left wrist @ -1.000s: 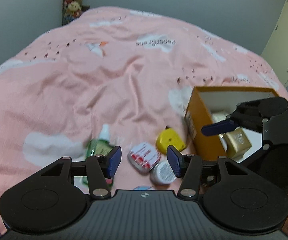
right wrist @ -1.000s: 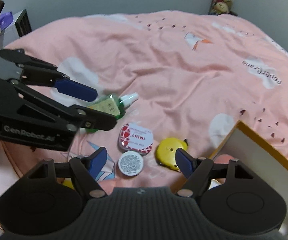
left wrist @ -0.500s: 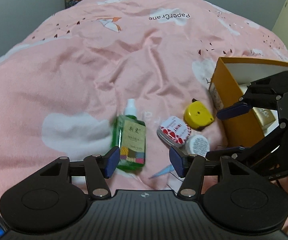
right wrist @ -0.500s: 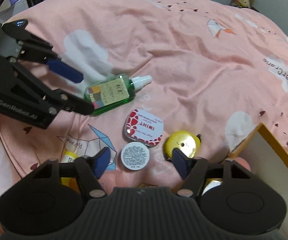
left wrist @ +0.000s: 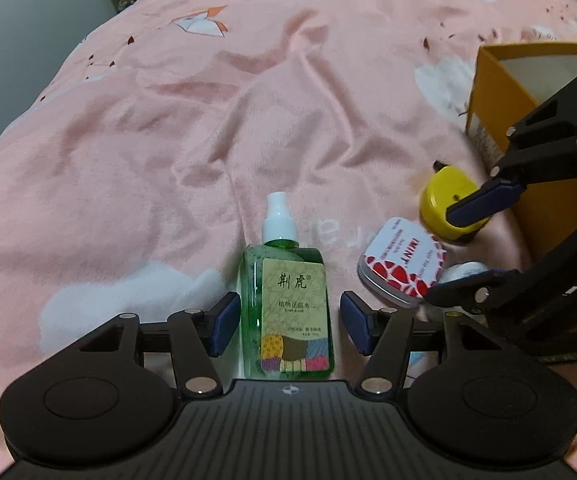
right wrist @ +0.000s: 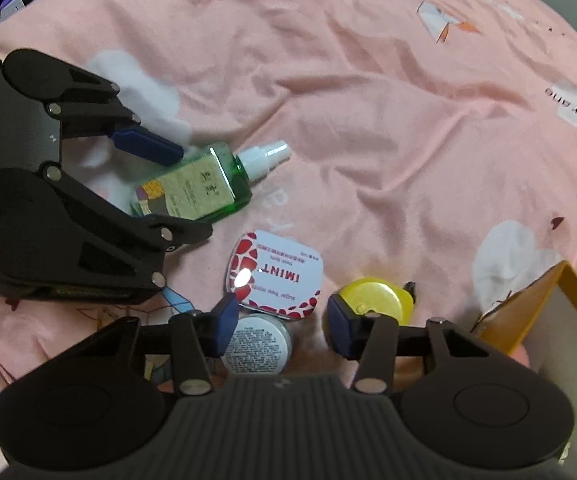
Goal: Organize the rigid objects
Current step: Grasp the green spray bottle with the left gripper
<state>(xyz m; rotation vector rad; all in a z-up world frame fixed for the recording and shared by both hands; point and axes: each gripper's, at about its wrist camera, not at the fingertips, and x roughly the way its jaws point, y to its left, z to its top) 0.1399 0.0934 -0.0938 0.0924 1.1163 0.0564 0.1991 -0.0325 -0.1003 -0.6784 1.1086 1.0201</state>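
Our left gripper (left wrist: 288,322) has its jaws apart astride the green spray bottle (left wrist: 286,300) lying on the pink bed (left wrist: 168,140), pads not touching. Our right gripper (right wrist: 280,326), jaws just closing, straddles the round white jar (right wrist: 258,346) without gripping; the mint tin (right wrist: 274,276) lies at twelve o'clock.

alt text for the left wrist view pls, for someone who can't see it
The left gripper hangs open over a pink bedspread, its blue pads either side of a green spray bottle lying flat, not touching it. To the right lie a mint tin and a yellow disc under the right gripper, beside an orange box.
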